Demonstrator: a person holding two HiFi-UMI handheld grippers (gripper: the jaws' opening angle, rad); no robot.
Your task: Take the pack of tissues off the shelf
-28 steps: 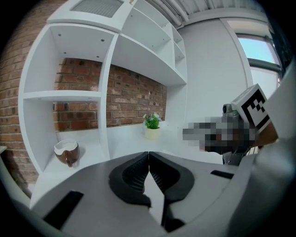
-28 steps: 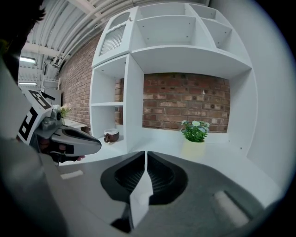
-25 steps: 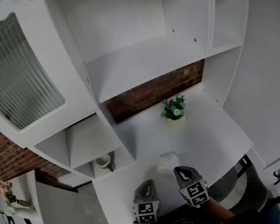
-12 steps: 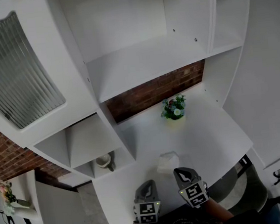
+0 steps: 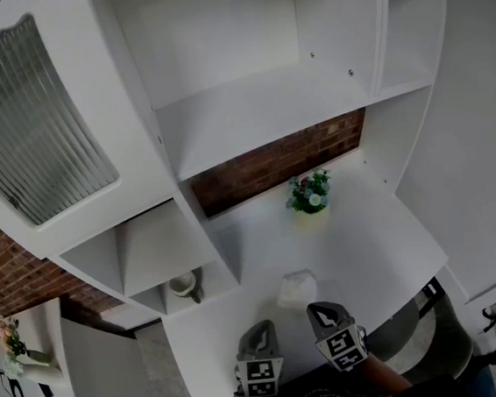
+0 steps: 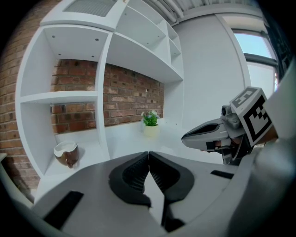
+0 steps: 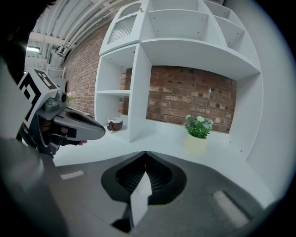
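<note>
Left tongs (image 5: 258, 328) and right tongs (image 5: 322, 310) closed; pack of tissues (image 5: 296, 288) lies on desk (image 5: 372, 246) just beyond right tongs.

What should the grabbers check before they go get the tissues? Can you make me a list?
1. Pack in sight: ok. The pack lies on the white shelf, just ahead of the right gripper.
2. Right jaws open to grab: not ok. They are shut, with nothing in them.
3. Left gripper out of the way: ok. It is beside the right one, shut and empty.
4. Plant clear of the pack: ok. It stands farther back.
5. Cup clear: ok. It sits in a side compartment, behind a divider.
</note>
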